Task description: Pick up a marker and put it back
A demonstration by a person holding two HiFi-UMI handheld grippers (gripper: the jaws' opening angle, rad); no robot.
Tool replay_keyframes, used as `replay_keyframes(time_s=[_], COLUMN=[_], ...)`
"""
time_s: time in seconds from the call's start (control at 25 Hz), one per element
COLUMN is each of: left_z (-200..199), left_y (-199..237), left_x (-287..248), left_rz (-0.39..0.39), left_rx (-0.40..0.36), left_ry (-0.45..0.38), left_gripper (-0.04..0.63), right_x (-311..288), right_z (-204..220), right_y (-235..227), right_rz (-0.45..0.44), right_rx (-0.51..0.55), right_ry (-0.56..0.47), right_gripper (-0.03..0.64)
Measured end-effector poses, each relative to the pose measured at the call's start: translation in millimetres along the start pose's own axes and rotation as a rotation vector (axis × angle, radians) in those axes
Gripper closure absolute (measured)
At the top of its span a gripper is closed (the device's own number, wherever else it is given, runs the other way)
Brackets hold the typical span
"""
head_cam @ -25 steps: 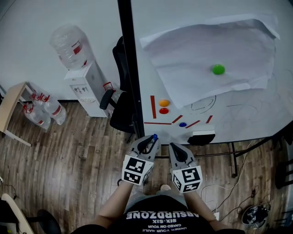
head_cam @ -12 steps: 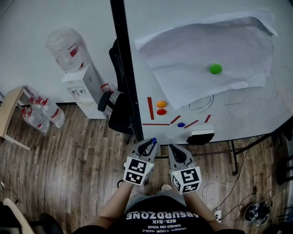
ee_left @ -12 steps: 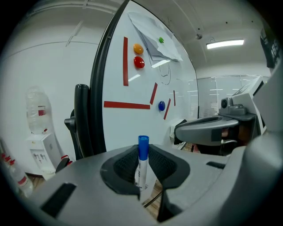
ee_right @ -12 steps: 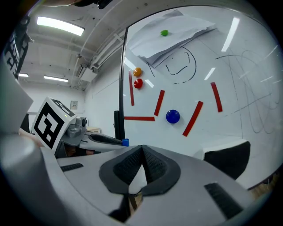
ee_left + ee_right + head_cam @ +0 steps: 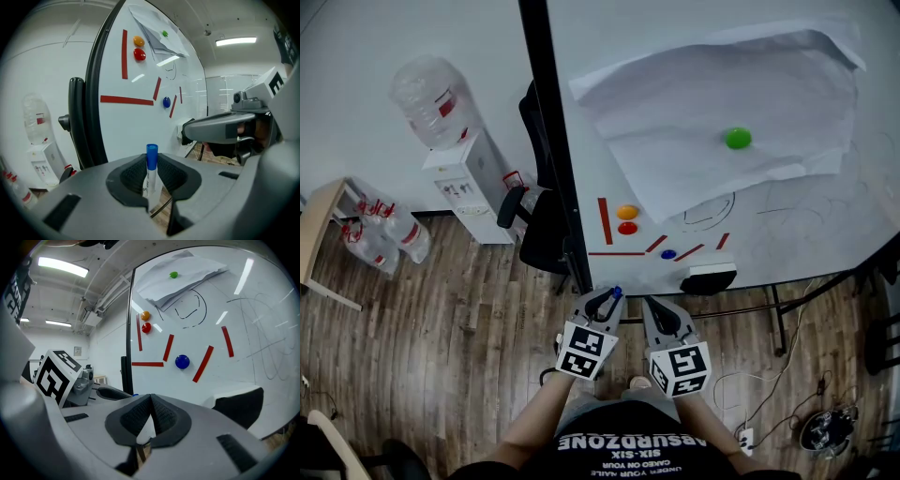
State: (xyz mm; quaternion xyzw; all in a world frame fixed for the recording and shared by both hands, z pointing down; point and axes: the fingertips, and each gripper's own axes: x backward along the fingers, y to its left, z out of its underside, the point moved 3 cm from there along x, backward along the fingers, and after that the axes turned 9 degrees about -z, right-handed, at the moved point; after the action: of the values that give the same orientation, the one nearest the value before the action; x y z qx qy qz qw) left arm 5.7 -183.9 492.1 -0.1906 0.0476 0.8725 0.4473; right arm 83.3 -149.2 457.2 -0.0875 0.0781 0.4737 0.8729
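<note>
Wood-plank flooring (image 5: pixel 441 319) fills the head view below a white whiteboard (image 5: pixel 787 234); the left gripper (image 5: pixel 606 300) and right gripper (image 5: pixel 656 307) sit side by side, just ahead of the person's black shirt. In the left gripper view, its jaws pinch a white marker with a blue cap (image 5: pixel 151 176), upright, cap toward the board. In the right gripper view, the dark ribbed pads (image 5: pixel 169 418) meet at their tips with nothing between them.
</note>
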Motion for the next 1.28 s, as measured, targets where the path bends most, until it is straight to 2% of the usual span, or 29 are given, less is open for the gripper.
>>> replay_keyframes(time_s=[0.56, 1.28], left_z=[20.6, 21.2], left_y=[-10.8, -17.4], left_x=[-6.5, -2.7], left_rz=[0.018, 0.057], left_rx=[-0.049, -0.051], left_ry=[0.034, 0.035], left_gripper=[0.52, 0.52], right_x=[1.2, 5.0], right_z=[4.1, 5.0], right_y=[2.4, 7.4], right_rz=[-0.002, 0.002], right_rx=[-0.004, -0.002], right_ry=[0.006, 0.005], right_gripper=[0.618, 0.618])
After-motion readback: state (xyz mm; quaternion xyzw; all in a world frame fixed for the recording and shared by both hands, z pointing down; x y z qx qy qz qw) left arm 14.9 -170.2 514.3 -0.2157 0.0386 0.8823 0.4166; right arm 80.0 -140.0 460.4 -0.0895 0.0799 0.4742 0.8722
